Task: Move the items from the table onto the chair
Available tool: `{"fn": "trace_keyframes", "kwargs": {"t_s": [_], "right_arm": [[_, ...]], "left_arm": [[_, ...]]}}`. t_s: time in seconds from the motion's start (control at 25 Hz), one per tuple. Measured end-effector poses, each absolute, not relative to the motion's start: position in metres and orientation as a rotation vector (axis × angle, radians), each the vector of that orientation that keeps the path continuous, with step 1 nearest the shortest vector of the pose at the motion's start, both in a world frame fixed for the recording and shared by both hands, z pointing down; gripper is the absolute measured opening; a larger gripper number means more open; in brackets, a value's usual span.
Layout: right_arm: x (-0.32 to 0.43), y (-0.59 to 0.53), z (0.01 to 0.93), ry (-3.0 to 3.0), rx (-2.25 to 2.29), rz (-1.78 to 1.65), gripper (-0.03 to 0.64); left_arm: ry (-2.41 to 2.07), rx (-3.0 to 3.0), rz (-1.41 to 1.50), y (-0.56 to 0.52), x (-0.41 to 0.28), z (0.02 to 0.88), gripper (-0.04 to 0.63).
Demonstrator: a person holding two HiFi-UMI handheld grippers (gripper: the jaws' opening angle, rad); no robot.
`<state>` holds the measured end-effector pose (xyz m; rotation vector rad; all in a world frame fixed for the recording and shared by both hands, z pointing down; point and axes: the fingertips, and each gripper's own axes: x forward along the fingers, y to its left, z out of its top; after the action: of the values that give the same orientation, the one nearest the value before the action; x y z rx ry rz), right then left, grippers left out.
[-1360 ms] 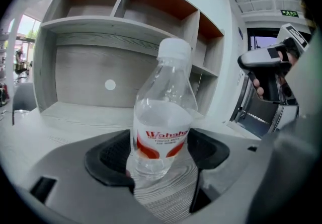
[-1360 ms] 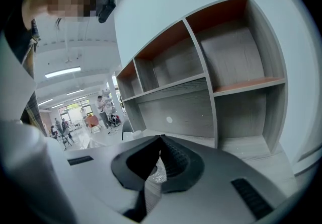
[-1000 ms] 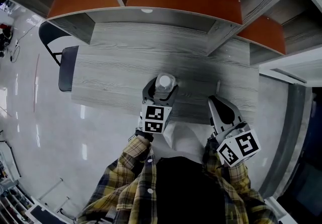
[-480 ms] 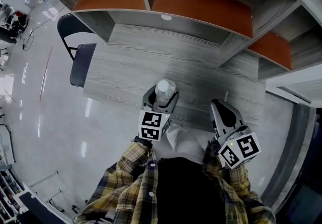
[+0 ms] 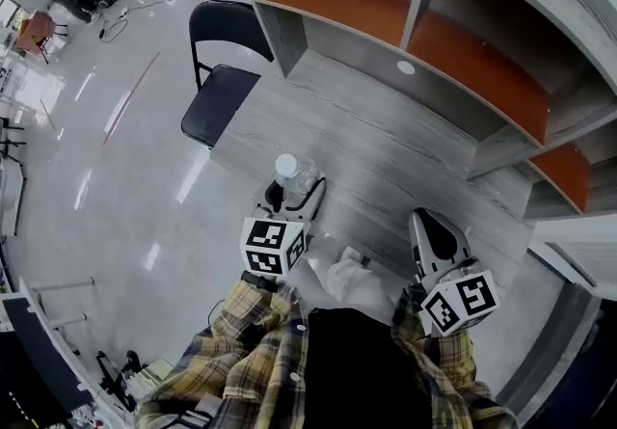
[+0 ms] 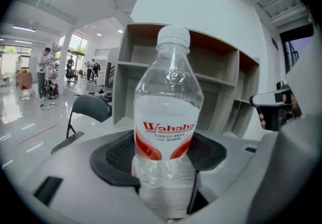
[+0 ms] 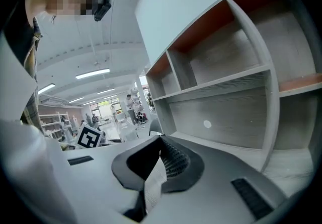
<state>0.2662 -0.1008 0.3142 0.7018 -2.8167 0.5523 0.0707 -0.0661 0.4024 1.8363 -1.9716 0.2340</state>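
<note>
Plainly, the left tool (image 6: 163, 160) is clenched on a water bottle (image 6: 168, 117). Its pads press the clear lower body on both sides, and the bottle stands upright with its white cap on. In the head view the bottle sits at the counter's (image 5: 386, 157) edge nearest the chair (image 5: 220, 99), and it looks lifted rather than resting, though that is hard to confirm. The right tool (image 7: 160, 147) is at about four o'clock from the left one, with its jaws closed together and nothing between them. It hangs above the counter's near edge.

From the bottle, the chair stands on the floor at about eleven o'clock, against the end of the counter, and its dark seat is bare. The shelf unit (image 5: 463, 41) rises at about one o'clock.

As for progress, nothing has reached the chair yet. The bottle appears to be mid-carry, so the trip over and the set-down on the seat remain. No other item shows on the visible counter top.
</note>
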Motion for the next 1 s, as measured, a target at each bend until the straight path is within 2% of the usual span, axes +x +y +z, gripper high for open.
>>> {"fn": "trace_keyframes", "kwargs": {"t_s": [0.4, 0.76, 1.0], "right_arm": [[0.136, -0.082, 0.325, -2.801, 0.556, 0.551, 0.018], [-0.045, -0.071, 0.358, -2.746, 0.65, 0.604, 0.018], [-0.149, -0.051, 0.386, -2.697, 0.643, 0.665, 0.018]], "left_arm": [[-2.117, 1.674, 0.192, -0.032, -0.089, 0.392, 0.301], [-2.036, 1.742, 0.234, -0.041, -0.271, 0.418, 0.301], [-1.991, 1.779, 0.284, -0.05, -0.365, 0.455, 0.301]]}}
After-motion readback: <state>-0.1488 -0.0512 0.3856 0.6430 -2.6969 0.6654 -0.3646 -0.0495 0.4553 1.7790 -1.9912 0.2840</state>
